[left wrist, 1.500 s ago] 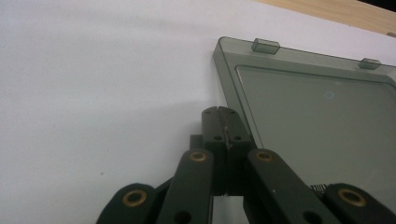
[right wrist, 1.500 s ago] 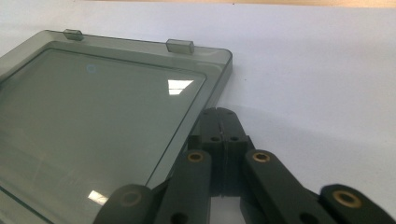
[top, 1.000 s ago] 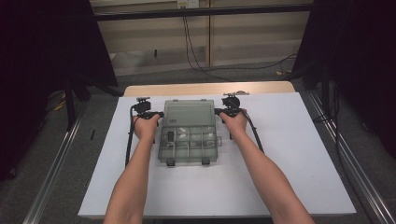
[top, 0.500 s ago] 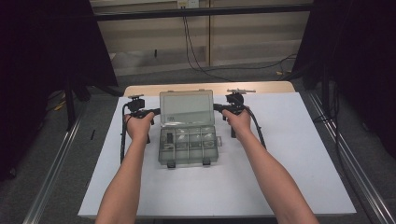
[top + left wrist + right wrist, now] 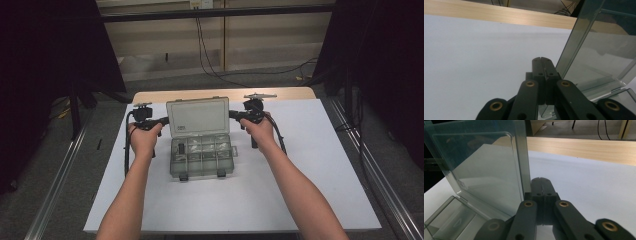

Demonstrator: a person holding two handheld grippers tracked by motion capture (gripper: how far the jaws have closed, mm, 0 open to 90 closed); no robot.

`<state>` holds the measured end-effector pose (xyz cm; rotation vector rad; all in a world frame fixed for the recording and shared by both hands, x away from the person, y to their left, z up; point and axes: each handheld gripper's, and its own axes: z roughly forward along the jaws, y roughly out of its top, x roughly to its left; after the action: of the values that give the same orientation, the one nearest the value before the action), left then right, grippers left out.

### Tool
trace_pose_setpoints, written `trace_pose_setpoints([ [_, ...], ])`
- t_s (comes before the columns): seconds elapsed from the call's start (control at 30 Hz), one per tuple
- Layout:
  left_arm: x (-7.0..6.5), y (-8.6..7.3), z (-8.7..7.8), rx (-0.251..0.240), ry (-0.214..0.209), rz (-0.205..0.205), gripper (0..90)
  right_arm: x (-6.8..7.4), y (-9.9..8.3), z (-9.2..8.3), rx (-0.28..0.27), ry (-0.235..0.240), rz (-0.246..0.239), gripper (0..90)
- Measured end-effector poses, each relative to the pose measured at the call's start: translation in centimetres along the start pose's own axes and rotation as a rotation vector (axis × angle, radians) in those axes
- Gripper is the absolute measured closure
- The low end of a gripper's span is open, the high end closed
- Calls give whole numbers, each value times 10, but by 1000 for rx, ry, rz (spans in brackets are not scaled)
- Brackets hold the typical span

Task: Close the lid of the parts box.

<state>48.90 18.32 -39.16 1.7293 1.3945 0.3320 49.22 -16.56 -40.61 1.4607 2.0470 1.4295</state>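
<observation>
Closed claws (image 5: 165, 120) (image 5: 232, 114) flanking raised lid (image 5: 197, 116)

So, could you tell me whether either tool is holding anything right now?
No. The left tool and right tool are shut with nothing between them, beside the raised lid's side edges.

Desk (image 5: 310, 170): white top, pale wooden strip along far edge. Clear compartment box (image 5: 202, 157) rests near desk middle, lid (image 5: 197, 116) raised upright at far side.
</observation>
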Motion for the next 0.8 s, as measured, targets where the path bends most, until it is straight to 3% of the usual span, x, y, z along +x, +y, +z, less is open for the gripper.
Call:
trace_pose_setpoints([
  [0.17, -6, -1, -8, 11, 21, 37, 900, 7, -1, -5, 17, -22, -53, 900],
  [0.3, -10, -5, -13, -1, 23, 39, 900, 11, -2, -9, 19, -35, -58, 900],
  [0.5, -15, -7, -20, 2, 38, 40, 900, 22, -4, -14, 22, -93, -106, 900],
  [0.67, -19, -10, -26, 16, 44, 39, 900, 27, -8, -19, 21, -103, -104, 900],
  [0.8, -24, -11, -33, 12, 59, 53, 900, 34, -9, -23, 36, -122, -142, 900],
])
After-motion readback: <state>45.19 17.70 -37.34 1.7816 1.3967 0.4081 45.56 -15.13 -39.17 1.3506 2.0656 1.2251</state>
